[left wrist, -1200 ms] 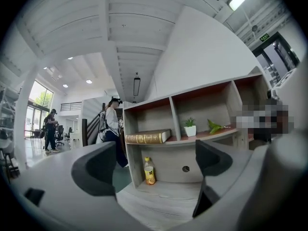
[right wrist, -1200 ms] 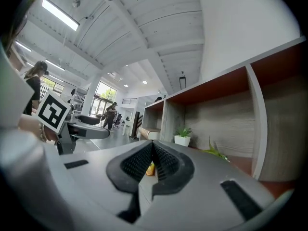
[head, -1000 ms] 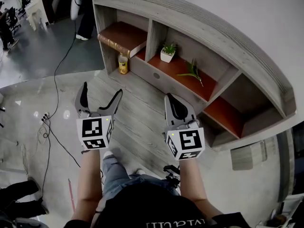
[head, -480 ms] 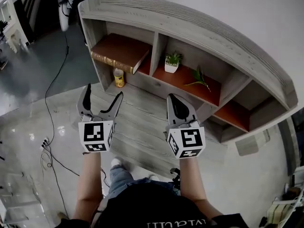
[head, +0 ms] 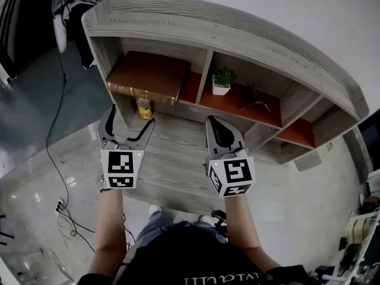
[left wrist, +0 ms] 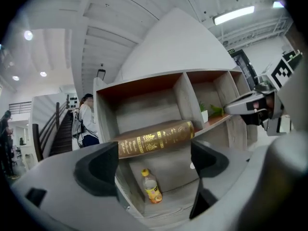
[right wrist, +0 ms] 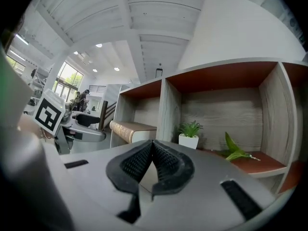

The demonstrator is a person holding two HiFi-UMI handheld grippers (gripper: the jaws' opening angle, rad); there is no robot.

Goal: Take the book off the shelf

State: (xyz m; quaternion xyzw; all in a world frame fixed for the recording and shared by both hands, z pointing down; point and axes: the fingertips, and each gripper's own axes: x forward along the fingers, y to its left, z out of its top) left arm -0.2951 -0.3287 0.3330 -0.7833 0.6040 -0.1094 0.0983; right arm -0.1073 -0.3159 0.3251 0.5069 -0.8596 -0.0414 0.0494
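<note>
A thick brown book (head: 148,77) with a gold-printed spine (left wrist: 154,139) lies flat in the left compartment of the grey wooden shelf (head: 237,31). My left gripper (head: 126,130) hangs in front of and below the book, apart from it, jaws wide with nothing between them. In the left gripper view the spine shows between the two dark pads (left wrist: 98,170). My right gripper (head: 221,136) is level with it to the right, below the middle compartment, jaws shut and empty. The book (right wrist: 130,129) also shows at the left of the right gripper view.
A small yellow bottle (head: 143,108) stands on the shelf's lower board under the book. A potted plant (head: 222,82) and a green sprig (head: 256,97) sit in the middle compartment. Cables (head: 56,159) run across the floor at left. A person (left wrist: 87,121) stands beyond the shelf's left end.
The shelf has shifted in the head view so both grippers now sit closer beneath it. The left jaws have narrowed a little. The right gripper stays shut.
</note>
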